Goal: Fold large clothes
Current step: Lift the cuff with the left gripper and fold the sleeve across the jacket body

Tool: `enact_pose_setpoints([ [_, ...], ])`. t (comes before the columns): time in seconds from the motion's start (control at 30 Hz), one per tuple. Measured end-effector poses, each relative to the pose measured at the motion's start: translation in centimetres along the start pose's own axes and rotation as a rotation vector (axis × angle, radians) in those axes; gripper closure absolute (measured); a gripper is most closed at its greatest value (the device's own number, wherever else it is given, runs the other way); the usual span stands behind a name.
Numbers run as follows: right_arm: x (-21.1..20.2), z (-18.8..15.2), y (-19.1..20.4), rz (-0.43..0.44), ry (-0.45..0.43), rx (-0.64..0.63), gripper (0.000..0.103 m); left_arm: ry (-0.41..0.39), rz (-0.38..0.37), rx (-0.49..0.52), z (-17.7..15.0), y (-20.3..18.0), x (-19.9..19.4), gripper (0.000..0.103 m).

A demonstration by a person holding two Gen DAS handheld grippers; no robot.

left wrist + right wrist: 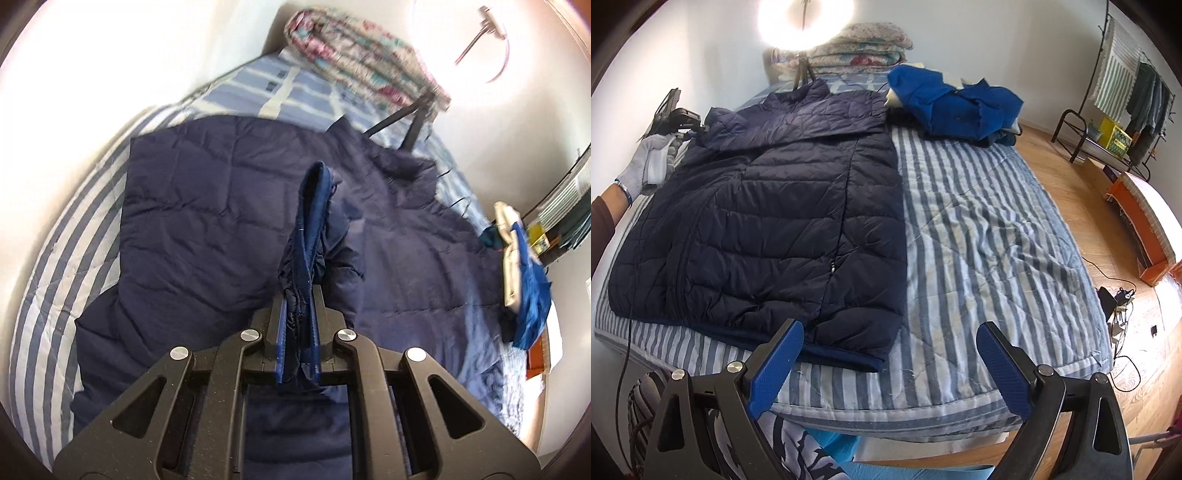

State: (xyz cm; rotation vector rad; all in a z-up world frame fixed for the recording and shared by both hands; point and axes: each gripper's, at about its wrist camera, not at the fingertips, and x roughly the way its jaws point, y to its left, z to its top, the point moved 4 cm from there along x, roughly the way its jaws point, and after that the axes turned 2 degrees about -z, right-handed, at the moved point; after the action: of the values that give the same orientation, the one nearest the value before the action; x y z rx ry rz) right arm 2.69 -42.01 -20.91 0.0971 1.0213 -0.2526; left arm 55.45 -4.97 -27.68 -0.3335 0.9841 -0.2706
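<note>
A large navy quilted puffer jacket (768, 221) lies flat on the left half of a blue-and-white striped bed (979, 240). My left gripper (299, 295) is shut on the jacket's sleeve cuff (308, 221) and holds it raised over the jacket body (192, 206). In the right wrist view the left gripper (674, 118) shows at the jacket's far left shoulder, held by a gloved hand. My right gripper (890, 343) is open and empty, above the bed's near edge by the jacket hem.
A heap of bright blue clothes (953, 101) lies at the bed's far right. Folded floral quilts (864, 44) are stacked at the head, with a ring light (805, 22) behind. A clothes rack (1126, 96), cables (1119, 299) and wooden floor are to the right.
</note>
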Motion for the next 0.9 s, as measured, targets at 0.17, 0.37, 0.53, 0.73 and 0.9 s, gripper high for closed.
enact_pose_setpoints([
  [0.17, 0.1, 0.5, 0.7, 0.011, -0.005, -0.009, 0.008, 0.053, 0.112, 0.029, -1.2, 1.5, 1.2, 0.051],
  [0.37, 0.6, 0.7, 1.3, 0.020, -0.001, -0.019, 0.008, 0.026, 0.084, 0.003, -2.2, 2.7, 0.3, 0.062],
  [0.53, 0.9, 0.9, 1.8, 0.032, -0.002, -0.030, 0.008, 0.006, 0.139, 0.071, -1.9, 2.0, 0.6, 0.097],
  [0.73, 1.8, 0.9, 1.9, 0.027, 0.013, -0.029, 0.008, -0.008, 0.176, 0.092, 0.1, 1.3, 2.3, 0.097],
  [0.9, 2.3, 0.8, 1.7, 0.019, 0.024, -0.023, 0.008, -0.016, 0.232, 0.101, 0.8, 1.4, 3.5, 0.097],
])
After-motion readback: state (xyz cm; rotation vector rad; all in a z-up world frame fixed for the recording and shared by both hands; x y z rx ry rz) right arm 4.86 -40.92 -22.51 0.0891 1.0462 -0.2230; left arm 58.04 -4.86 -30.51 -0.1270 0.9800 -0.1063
